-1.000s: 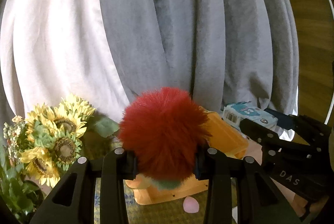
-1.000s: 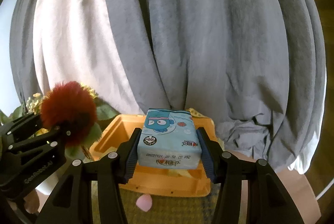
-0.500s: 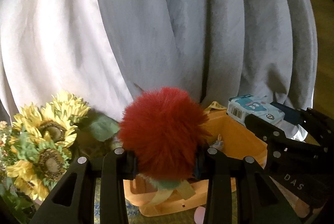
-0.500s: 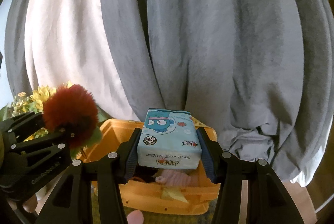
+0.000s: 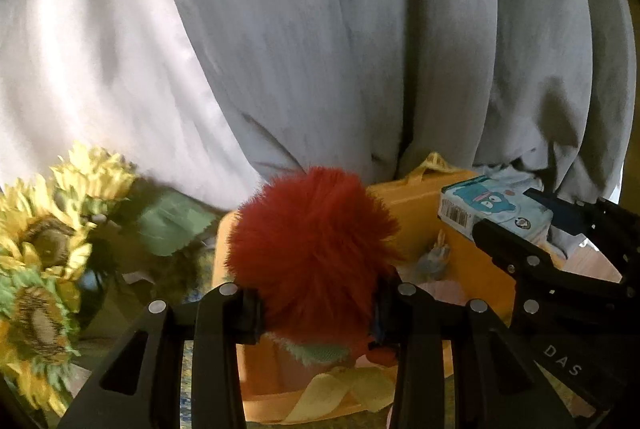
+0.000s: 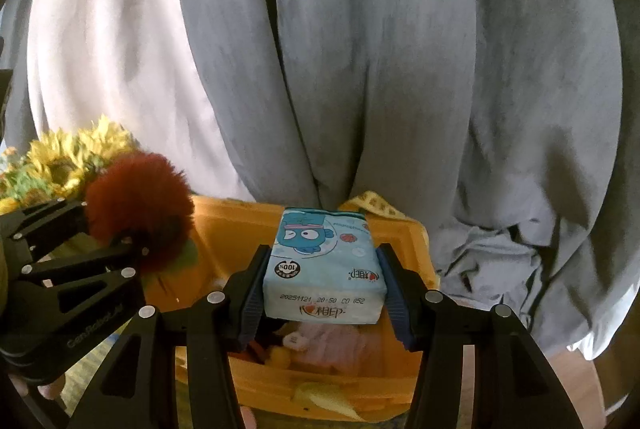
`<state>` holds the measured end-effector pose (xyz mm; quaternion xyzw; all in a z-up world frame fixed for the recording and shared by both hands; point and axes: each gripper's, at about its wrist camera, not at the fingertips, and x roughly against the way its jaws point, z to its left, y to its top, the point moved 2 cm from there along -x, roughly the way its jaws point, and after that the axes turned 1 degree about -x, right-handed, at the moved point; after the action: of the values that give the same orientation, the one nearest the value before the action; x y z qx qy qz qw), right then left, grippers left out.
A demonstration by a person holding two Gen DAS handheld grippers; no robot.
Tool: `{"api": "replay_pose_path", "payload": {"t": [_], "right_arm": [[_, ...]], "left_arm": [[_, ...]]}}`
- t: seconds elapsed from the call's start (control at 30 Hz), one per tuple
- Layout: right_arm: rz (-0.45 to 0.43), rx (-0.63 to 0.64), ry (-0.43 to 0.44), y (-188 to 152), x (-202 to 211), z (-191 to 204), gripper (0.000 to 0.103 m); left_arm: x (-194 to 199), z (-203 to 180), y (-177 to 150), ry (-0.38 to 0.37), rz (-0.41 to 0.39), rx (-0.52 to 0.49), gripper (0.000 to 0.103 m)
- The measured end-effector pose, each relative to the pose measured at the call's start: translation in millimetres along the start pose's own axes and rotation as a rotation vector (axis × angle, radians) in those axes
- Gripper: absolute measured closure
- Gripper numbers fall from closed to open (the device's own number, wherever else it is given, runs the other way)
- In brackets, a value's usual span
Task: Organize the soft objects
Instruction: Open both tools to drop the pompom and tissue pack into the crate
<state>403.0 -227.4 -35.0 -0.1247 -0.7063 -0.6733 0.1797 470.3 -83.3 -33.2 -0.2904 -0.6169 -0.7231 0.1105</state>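
- Tissue pack (image 6: 325, 269), pale blue with a cartoon fish, is clamped between the fingers (image 6: 250, 293) of the right gripper (image 6: 324, 289); its long axis runs straight forward along them, printed end toward the camera.
- It hangs directly over the orange bin (image 6: 240, 221), above the pink and yellow soft things already lying inside, so the coming move looks like a straight drop or lowering rather than any sideways travel.
- Red pompom (image 5: 314, 249), a fluffy ball with a bit of green felt under it, is squeezed in the left gripper (image 5: 316, 305); its fur bulges over both pads.
- From the left wrist view the pompom sits above the bin's near left corner, with the rim (image 5: 416, 189) showing just behind it. It appears to overhang the edge more than the middle, so a small push forward and to the right would likely be wanted before letting go.
- Both grippers point forward and slightly down, side by side and near each other, toward the grey curtain (image 6: 360, 69).
- The right gripper is the better placed of the two; the left risks dropping its load on the rim.
- Sunflowers (image 5: 48, 241) stand just left of the bin, close to the left gripper.
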Motion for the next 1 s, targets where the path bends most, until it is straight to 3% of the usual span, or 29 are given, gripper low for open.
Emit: {"api": "replay_pose_path", "payload": {"t": [0.17,0.3,0.37,0.43,0.53,0.73,1.0], "right_arm": [[0.048,-0.001,-0.004,-6.5,-18.0,-5.3,0.05],[0.086,-0.016,-0.009,-11.3,-30.0,-10.7,0.049],[0.103,-0.034,-0.002,-13.2,-34.0,-13.8,0.044],[0.102,-0.046,-0.016,-14.2,-34.7,-17.2,0.032],[0.093,-0.046,-0.042,-12.9,-32.6,-19.7,0.032],[0.075,-0.07,-0.069,-10.1,-19.6,-25.7,0.028],[0.054,-0.102,-0.072,-13.0,8.0,-27.5,0.027]], "left_arm": [[-20.0,-5.0,-6.8,-0.013,0.053,-0.006,0.065],[-28.6,-7.3,-9.9,-0.025,0.08,-0.016,0.056],[-29.9,-7.3,-10.5,-0.025,0.082,-0.019,0.05],[-30.9,-7.9,-9.9,-0.022,0.079,-0.019,0.042],[-30.6,-7.2,-10.2,-0.016,0.073,-0.014,0.037],[-13.3,-4.6,-10.0,-0.017,0.049,0.004,0.034],[34.4,-5.4,-8.4,-0.019,-0.042,-0.007,0.034]]}}
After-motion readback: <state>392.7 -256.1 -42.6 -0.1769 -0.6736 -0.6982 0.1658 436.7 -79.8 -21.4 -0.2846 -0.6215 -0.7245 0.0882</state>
